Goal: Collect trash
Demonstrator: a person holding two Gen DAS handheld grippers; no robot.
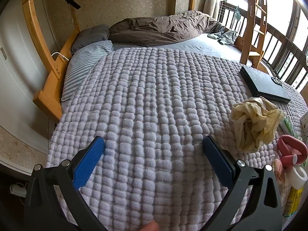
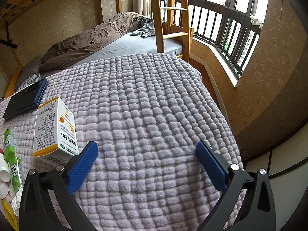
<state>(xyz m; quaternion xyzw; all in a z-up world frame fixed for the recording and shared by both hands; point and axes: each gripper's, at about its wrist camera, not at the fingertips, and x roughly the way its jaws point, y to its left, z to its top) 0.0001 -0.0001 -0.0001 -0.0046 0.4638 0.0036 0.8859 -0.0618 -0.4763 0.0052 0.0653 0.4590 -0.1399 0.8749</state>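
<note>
Both grippers, left gripper (image 1: 154, 146) and right gripper (image 2: 147, 150), angled down over blanket (image 1: 154, 96), fingers spread wide, empty

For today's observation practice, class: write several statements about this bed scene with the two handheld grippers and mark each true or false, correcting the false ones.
1. The left gripper has its jaws wide apart with nothing between them. True.
2. The crumpled yellowish plastic bag lies on the lavender bubble-textured blanket. True.
3. The right gripper is clamped on the white and orange cardboard medicine box. False: its jaws are open and empty; the box lies beside its left finger.
4. The flat black rectangular case sits on the floor. False: it rests on the blanket.
5. A rumpled brown duvet lies along the far wall. True.
</note>
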